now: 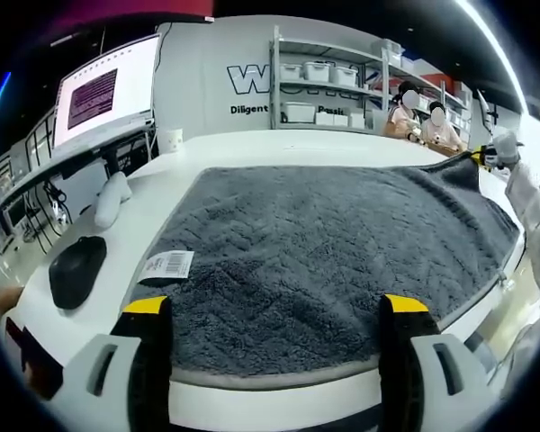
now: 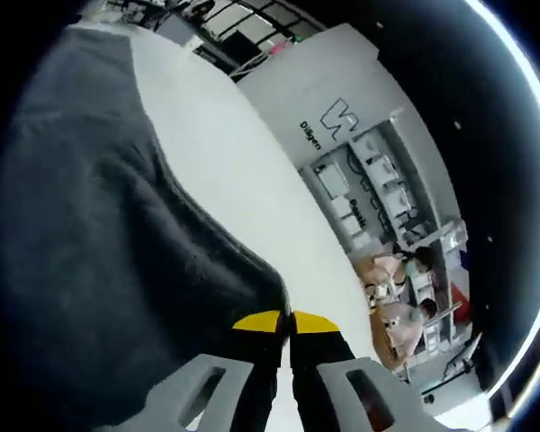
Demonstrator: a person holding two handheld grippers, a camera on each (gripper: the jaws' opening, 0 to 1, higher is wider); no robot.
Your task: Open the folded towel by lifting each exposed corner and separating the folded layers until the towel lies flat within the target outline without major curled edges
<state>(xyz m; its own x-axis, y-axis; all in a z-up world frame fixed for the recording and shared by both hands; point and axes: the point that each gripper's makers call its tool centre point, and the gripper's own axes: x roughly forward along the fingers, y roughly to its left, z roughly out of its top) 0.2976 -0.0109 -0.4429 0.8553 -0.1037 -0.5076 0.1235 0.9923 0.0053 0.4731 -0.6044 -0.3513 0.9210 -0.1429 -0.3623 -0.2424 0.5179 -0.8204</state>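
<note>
A dark grey towel [image 1: 315, 252] lies spread over the white table [image 1: 252, 144], with a white barcode tag [image 1: 168, 265] at its left edge. My left gripper [image 1: 277, 310] is open, its yellow-tipped jaws wide apart over the towel's near edge. At the towel's far right corner my right gripper [image 1: 490, 155] holds that corner slightly raised. In the right gripper view, my right gripper [image 2: 286, 322] is shut on the towel [image 2: 90, 225], whose edge runs up from the jaws across the table [image 2: 243, 180].
Left of the towel lie a black rounded object [image 1: 76, 270] and a white object [image 1: 112, 198]; a paper cup [image 1: 171, 139] stands further back. A monitor [image 1: 103, 90] is at the left. Shelves with bins [image 1: 324, 81] and seated people [image 1: 423, 121] are behind the table.
</note>
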